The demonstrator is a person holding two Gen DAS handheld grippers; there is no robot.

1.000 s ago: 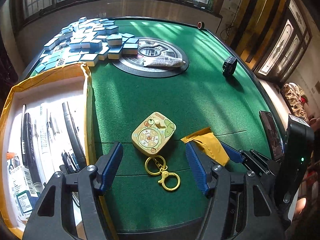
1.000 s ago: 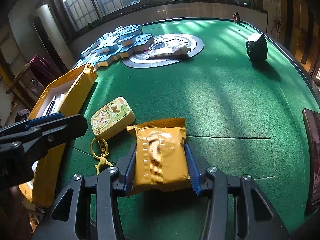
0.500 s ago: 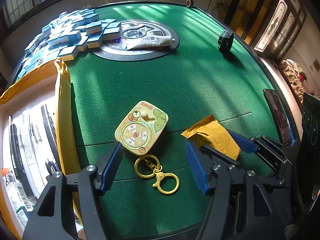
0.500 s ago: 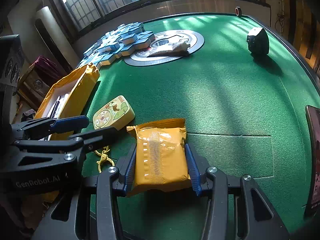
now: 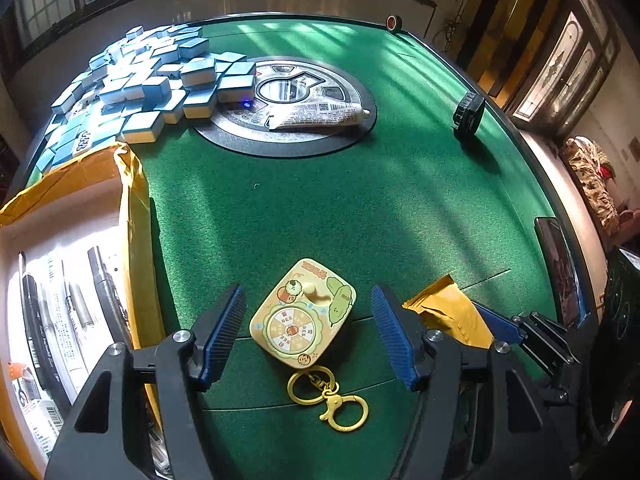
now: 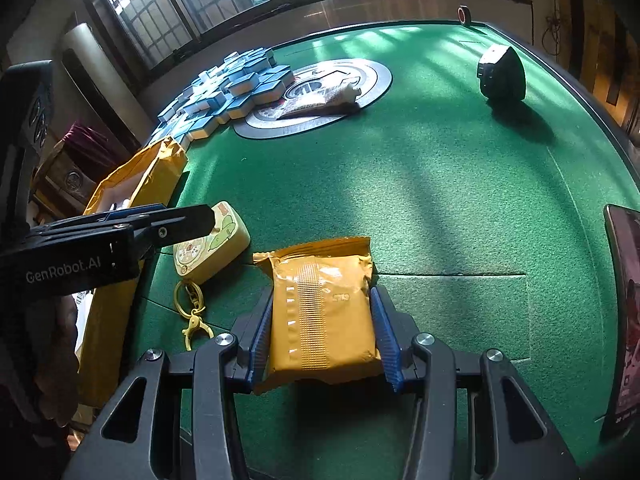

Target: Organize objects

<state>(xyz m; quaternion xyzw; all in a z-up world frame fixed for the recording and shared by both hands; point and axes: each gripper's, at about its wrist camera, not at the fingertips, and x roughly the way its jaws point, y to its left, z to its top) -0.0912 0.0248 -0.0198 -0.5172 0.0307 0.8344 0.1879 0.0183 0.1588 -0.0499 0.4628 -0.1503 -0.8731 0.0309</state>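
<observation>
A yellow cartoon keychain toy (image 5: 303,314) with gold rings lies on the green felt. My left gripper (image 5: 308,332) is open, its blue pads on either side of the toy without touching it. The toy also shows in the right wrist view (image 6: 212,248), partly under the left gripper's fingers (image 6: 176,224). My right gripper (image 6: 322,332) is shut on an orange foil packet (image 6: 324,312), which rests low over the felt; the packet's corner shows in the left wrist view (image 5: 448,312).
An open yellow box (image 5: 80,264) with pens stands at the left. Blue mahjong tiles (image 5: 140,92) are piled at the back left beside a round centre panel (image 5: 288,108) bearing a white tube (image 5: 320,114). A black device (image 5: 468,114) and a phone (image 5: 556,264) lie at the right.
My left gripper has moved forward and right, so the keychain toy now lies between its open pads. The right gripper has kept its hold on the packet.
</observation>
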